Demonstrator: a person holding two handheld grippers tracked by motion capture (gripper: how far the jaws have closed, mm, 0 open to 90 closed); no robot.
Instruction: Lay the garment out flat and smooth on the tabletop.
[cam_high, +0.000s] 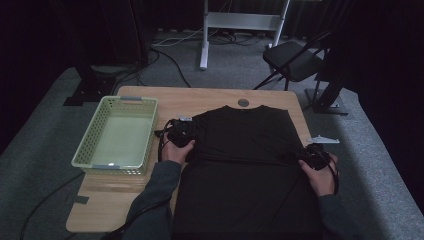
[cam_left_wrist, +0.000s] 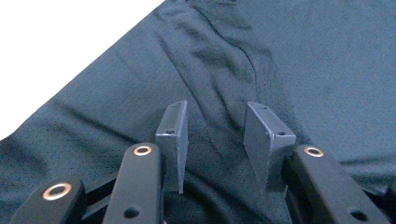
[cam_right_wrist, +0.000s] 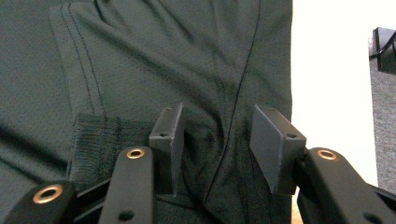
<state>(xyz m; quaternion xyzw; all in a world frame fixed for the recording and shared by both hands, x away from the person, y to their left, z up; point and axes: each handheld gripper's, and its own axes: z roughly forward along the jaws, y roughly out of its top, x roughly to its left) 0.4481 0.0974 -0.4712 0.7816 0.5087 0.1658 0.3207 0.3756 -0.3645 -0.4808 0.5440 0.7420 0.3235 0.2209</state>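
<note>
A black T-shirt (cam_high: 240, 150) lies flat on the wooden table (cam_high: 112, 197), collar at the far end. My left gripper (cam_high: 187, 139) rests at the shirt's left edge, near the sleeve. In the left gripper view, the left gripper (cam_left_wrist: 217, 109) is open just above the creased fabric (cam_left_wrist: 303, 56), and its pads do not press on it. My right gripper (cam_high: 303, 157) sits at the shirt's right edge. Its view shows the right gripper (cam_right_wrist: 218, 112) open over a side seam and a raised fold of the shirt (cam_right_wrist: 140, 56), beside a hemmed sleeve.
A pale green plastic basket (cam_high: 90, 135) stands on the table's left, close to my left hand. Beyond the table are a black folding chair (cam_high: 295, 60), a white stand leg (cam_high: 204, 40) and floor cables. Bare wood shows at the near left.
</note>
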